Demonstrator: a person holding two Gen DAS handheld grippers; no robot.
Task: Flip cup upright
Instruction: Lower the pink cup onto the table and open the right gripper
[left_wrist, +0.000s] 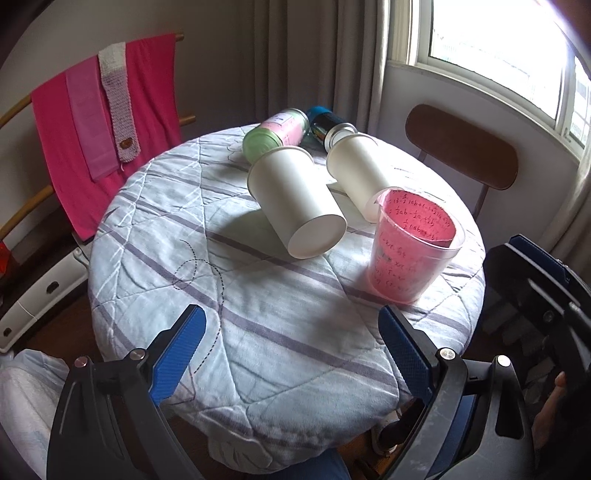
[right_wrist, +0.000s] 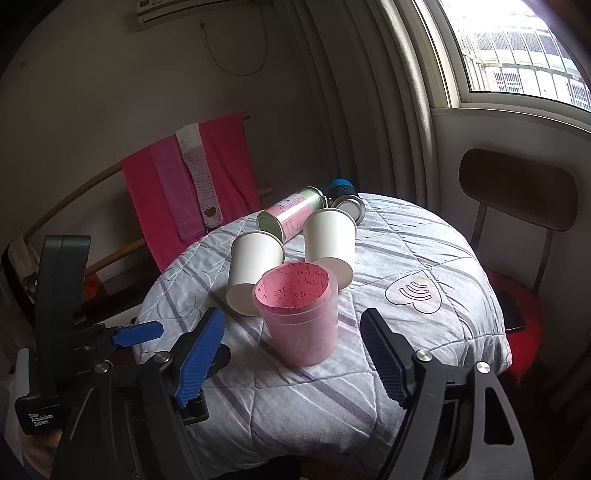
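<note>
A clear plastic cup lined with pink written paper (left_wrist: 415, 245) (right_wrist: 298, 315) stands upright on the round table. Two white paper cups lie on their sides behind it: one to the left (left_wrist: 295, 201) (right_wrist: 253, 271), one to the right (left_wrist: 360, 173) (right_wrist: 330, 245). My left gripper (left_wrist: 291, 354) is open and empty, above the table's near edge, left of the pink cup. My right gripper (right_wrist: 291, 350) is open and empty, its fingers either side of the pink cup without touching it. The left gripper also shows in the right wrist view (right_wrist: 138, 334).
A green-and-pink can (left_wrist: 277, 134) (right_wrist: 291, 216) and a dark can with a blue cap (left_wrist: 325, 123) (right_wrist: 343, 197) lie at the table's far side. The table wears a striped quilt (left_wrist: 258, 332) (right_wrist: 424, 258). A wooden chair (left_wrist: 461, 147) stands by the window. Pink towels (left_wrist: 103, 122) hang on a rack.
</note>
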